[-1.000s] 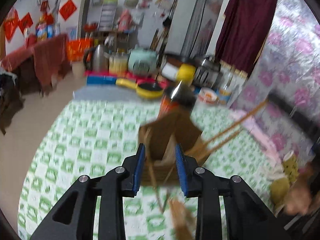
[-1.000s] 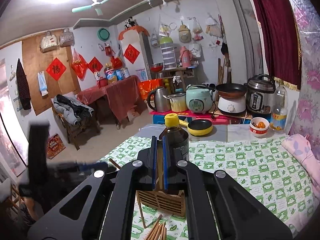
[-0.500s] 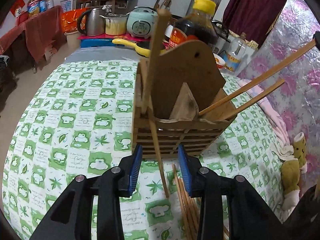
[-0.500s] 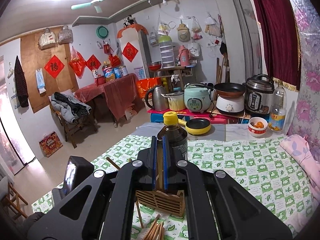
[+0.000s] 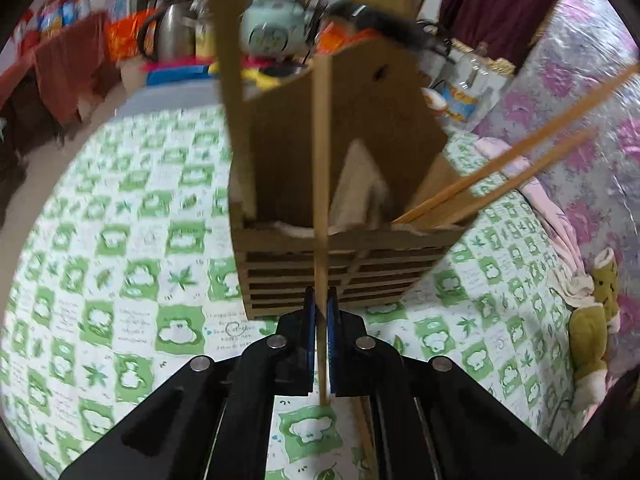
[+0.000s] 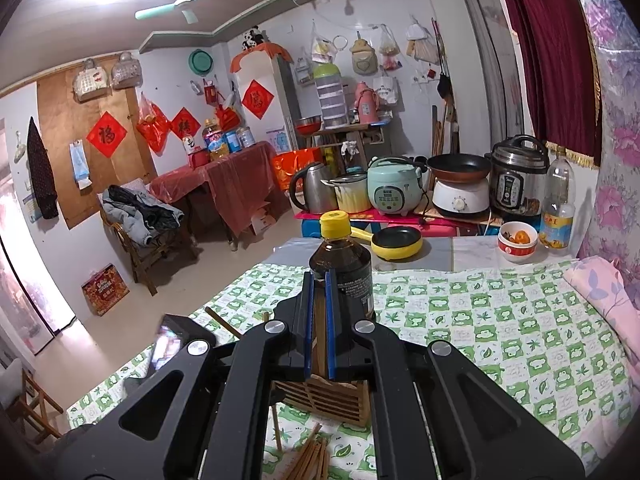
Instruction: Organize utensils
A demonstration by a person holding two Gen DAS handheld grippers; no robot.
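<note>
A slatted wooden utensil holder [image 5: 340, 272] stands on the green checked cloth. My left gripper [image 5: 319, 312] is shut on one upright wooden chopstick [image 5: 321, 168] just in front of the holder. Two chopsticks [image 5: 512, 164] lean out of its right side and a wider stick [image 5: 232, 80] stands at its left. My right gripper [image 6: 318, 312] is shut on the holder's tall back panel [image 6: 319, 344], above the holder [image 6: 324, 398]. Loose chopsticks [image 6: 310, 456] lie on the cloth in front.
A dark sauce bottle with a yellow cap [image 6: 340, 256] stands right behind the holder. A yellow pan [image 6: 396, 242], kettle [image 6: 314, 186], rice cooker [image 6: 392, 190] and bowl [image 6: 517, 240] line the far edge. A stuffed toy [image 5: 592, 320] lies at the right.
My left gripper was open around a leaning chopstick in front of the holder; it has shut on it and the chopstick stands upright. The right gripper has stayed put.
</note>
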